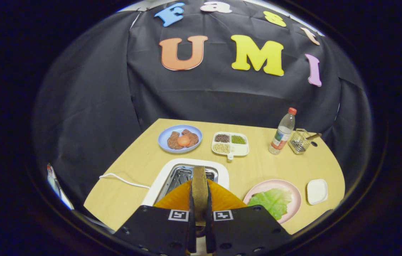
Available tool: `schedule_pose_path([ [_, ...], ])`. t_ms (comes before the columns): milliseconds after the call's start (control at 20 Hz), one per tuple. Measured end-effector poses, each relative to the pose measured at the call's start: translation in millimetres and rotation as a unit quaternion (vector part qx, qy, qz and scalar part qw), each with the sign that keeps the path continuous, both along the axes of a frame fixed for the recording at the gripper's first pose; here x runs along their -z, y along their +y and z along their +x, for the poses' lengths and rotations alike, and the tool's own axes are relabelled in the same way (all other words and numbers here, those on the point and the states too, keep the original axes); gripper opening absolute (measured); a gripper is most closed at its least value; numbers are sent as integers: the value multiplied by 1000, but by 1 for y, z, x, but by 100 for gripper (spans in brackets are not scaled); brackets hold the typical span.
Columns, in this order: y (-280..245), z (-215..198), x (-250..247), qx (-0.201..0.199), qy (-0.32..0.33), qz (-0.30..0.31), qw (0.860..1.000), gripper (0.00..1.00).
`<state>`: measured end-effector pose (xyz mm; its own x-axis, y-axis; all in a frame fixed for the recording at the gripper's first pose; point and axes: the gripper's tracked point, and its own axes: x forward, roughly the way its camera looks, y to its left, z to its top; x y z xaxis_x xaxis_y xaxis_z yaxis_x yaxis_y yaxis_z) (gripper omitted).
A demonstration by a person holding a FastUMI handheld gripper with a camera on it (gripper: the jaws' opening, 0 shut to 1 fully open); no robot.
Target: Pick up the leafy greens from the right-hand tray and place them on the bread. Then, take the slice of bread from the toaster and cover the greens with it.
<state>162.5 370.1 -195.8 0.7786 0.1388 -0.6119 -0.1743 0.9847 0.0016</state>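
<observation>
My gripper [199, 204] is shut on a slice of bread [199, 183], which stands upright and edge-on between the two fingers. Just beyond and below it is the white toaster [160, 179], its metal slots open under the slice. To the right of the fingers a leaf of green lettuce [273, 202] lies on a pink plate [295, 192]. I cannot tell whether bread lies beneath the leaf.
At the back of the wooden table stand a blue plate [163, 137] of meat patties with a tomato slice, a white compartment tray [243, 151] of beans, a water bottle [282, 133] and a wire basket [299, 142]. A small white dish [317, 191] sits right of the pink plate. The toaster's white cable [122, 180] runs left.
</observation>
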Motion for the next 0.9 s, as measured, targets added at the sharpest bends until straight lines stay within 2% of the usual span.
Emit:
schedule_pose_path([
  [350, -3, -21, -71, -7, -75, 43, 996, 10],
  [600, -25, -41, -120, 6, -124, 36, 992, 10],
  [900, -60, -52, -146, 28, -163, 29, 986, 10],
])
